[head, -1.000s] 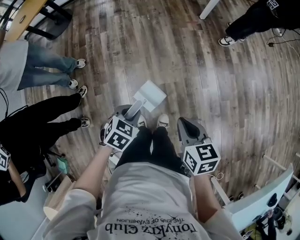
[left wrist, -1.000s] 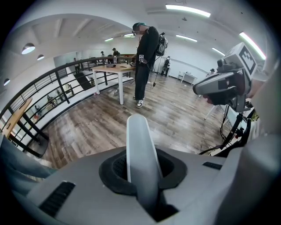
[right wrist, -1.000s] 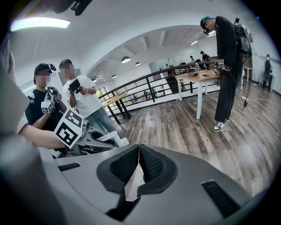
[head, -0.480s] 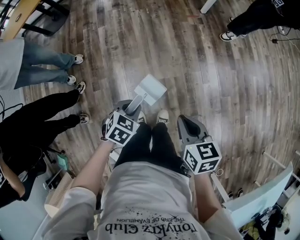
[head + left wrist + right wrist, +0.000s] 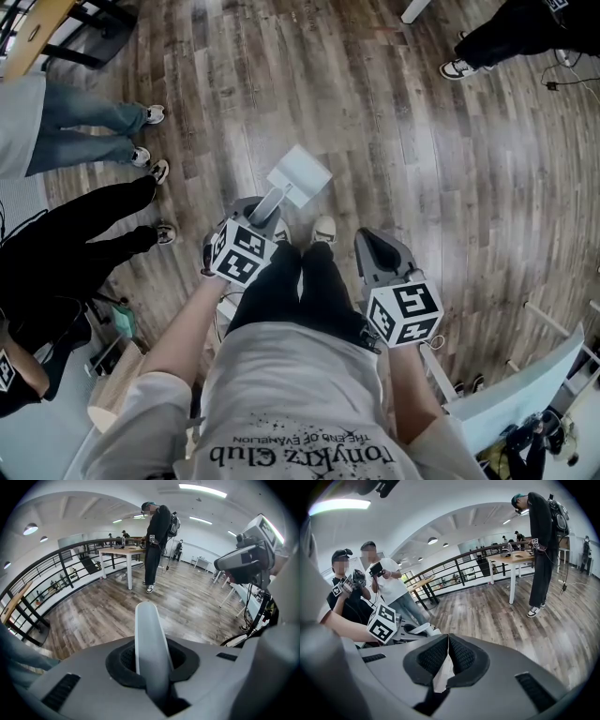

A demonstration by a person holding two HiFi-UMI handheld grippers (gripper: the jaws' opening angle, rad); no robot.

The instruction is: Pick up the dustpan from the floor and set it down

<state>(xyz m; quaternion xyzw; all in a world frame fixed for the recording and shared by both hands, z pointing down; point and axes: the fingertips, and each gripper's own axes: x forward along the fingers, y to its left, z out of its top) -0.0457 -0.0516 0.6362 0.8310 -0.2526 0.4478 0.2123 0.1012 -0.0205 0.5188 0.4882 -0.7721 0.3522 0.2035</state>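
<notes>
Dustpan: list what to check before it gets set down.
1. Grip: left hand-held gripper shut on the dustpan handle: ok.
2. Spare hand: right hand-held gripper shut, holding nothing: ok.
3. Landing spot: wooden floor beyond the dustpan is bare: ok.
4. Bystanders' shoes stand apart from the dustpan: ok.
5. Pan held level: cannot tell.

Grey printed T-shirt [image 5: 300, 412], black trousers [image 5: 298, 292], white shoes [image 5: 324, 230]; grey left gripper [image 5: 255, 208] and right gripper [image 5: 371, 241], each with a marker cube [image 5: 242, 255].
</notes>
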